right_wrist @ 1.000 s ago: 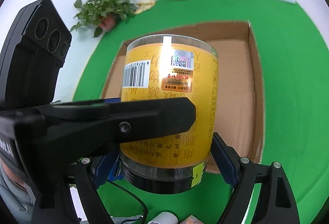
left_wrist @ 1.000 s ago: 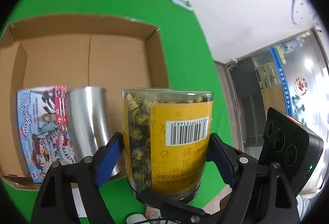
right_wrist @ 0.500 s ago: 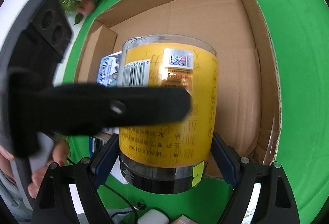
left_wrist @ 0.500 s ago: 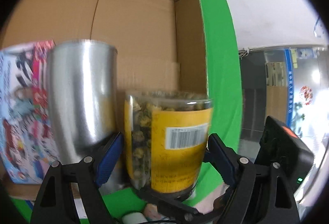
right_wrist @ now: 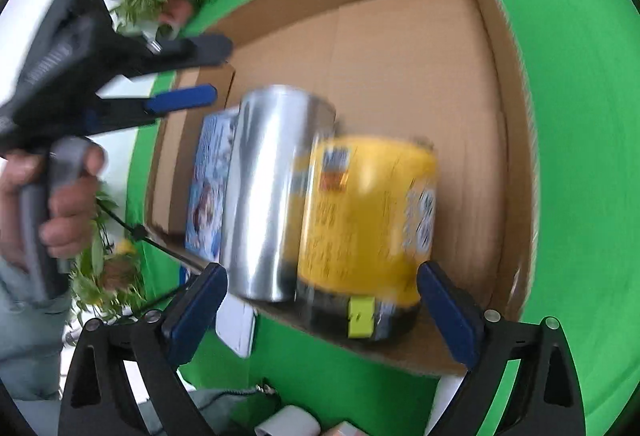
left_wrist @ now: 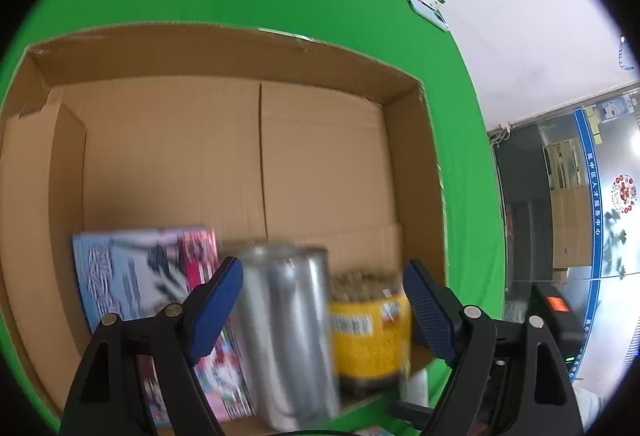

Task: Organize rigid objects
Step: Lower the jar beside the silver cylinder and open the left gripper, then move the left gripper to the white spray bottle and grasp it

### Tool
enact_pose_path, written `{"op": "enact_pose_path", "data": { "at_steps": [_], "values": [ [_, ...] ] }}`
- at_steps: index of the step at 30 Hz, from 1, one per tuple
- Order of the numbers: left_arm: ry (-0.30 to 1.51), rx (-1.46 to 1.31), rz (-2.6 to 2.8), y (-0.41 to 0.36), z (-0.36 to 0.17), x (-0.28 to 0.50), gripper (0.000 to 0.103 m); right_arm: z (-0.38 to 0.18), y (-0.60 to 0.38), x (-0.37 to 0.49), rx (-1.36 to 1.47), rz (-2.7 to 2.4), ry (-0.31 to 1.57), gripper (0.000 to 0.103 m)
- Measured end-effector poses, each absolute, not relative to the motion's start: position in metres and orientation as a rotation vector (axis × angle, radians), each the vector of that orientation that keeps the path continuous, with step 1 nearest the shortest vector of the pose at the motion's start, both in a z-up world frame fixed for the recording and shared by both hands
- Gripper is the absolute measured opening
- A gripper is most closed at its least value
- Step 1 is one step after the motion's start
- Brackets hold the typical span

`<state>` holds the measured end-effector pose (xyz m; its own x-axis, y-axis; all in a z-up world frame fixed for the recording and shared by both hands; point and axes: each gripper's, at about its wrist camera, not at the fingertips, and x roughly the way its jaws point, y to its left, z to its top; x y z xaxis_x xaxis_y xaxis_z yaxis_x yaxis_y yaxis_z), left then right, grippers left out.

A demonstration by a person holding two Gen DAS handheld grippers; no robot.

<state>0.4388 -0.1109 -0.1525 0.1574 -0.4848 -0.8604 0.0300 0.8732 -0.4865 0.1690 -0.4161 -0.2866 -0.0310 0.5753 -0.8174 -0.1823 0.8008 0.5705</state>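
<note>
Two grippers spread, holding nothing: left gripper [left_wrist: 320, 300], right gripper [right_wrist: 322, 296]. Yellow-labelled jar [right_wrist: 366, 220] stands in cardboard box [right_wrist: 500, 83], near corner, touching steel tumbler [right_wrist: 272, 195]. Jar probably light, rigid, slick; grip mid-body across label.

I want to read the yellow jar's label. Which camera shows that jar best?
The right wrist view: the yellow jar fills the middle, its label side and dark base exposed, though blurred. The left wrist view shows it smaller, low, partly behind the silver can.
</note>
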Motion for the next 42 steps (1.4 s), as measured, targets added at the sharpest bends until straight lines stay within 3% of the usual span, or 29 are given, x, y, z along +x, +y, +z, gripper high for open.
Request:
{"op": "enact_pose_path", "data": {
  "at_steps": [5, 7, 8, 13, 18, 24, 27, 36, 38, 39, 41, 42],
  "values": [
    [1.443, -0.339, -0.385, -0.121, -0.184, 0.454, 0.075, -0.292, -0.417, 0.204, 0.342, 0.568, 1.469, 0.084],
    [1.48, -0.335, -0.403, -0.125, -0.192, 0.454, 0.061, -0.3, -0.42, 0.217, 0.381, 0.528, 1.486, 0.078],
    [1.482, -0.327, -0.415, -0.128, -0.192, 0.452, 0.061, -0.304, -0.421, 0.22, 0.362, 0.505, 1.5, 0.072],
    [1.472, -0.248, -0.408, -0.132, -0.185, 0.447, 0.061, -0.311, -0.42, 0.209, 0.346, 0.504, 1.524, 0.072],
    [1.43, -0.371, -0.395, -0.127, -0.18, 0.454, 0.063, -0.316, -0.42, 0.191, 0.392, 0.471, 1.561, 0.073],
    [1.226, -0.289, -0.413, -0.123, -0.119, 0.44, 0.065, -0.299, -0.424, 0.17, 0.454, 0.51, 1.521, 0.086],
    [1.145, -0.251, -0.391, -0.116, -0.09, 0.426, 0.072, -0.303, -0.411, 0.155, 0.393, 0.529, 1.576, 0.083],
    [1.094, -0.133, -0.266, -0.108, -0.061, 0.37, 0.072, -0.295, -0.415, 0.132, 0.372, 0.489, 1.573, 0.084],
    [1.061, -0.08, -0.224, -0.113, -0.058, 0.356, 0.073, -0.281, -0.422, 0.126, 0.324, 0.479, 1.517, 0.089],
    [1.042, -0.056, -0.192, -0.117, -0.056, 0.349, 0.079, -0.27, -0.427, 0.121, 0.314, 0.479, 1.473, 0.092],
    [1.014, -0.047, -0.172, -0.12, -0.054, 0.334, 0.082, -0.236, -0.448, 0.105, 0.316, 0.46, 1.31, 0.103],
    [1.011, -0.063, -0.181, -0.123, -0.056, 0.328, 0.082, -0.221, -0.458, 0.098, 0.321, 0.444, 1.234, 0.103]
  ]
}}
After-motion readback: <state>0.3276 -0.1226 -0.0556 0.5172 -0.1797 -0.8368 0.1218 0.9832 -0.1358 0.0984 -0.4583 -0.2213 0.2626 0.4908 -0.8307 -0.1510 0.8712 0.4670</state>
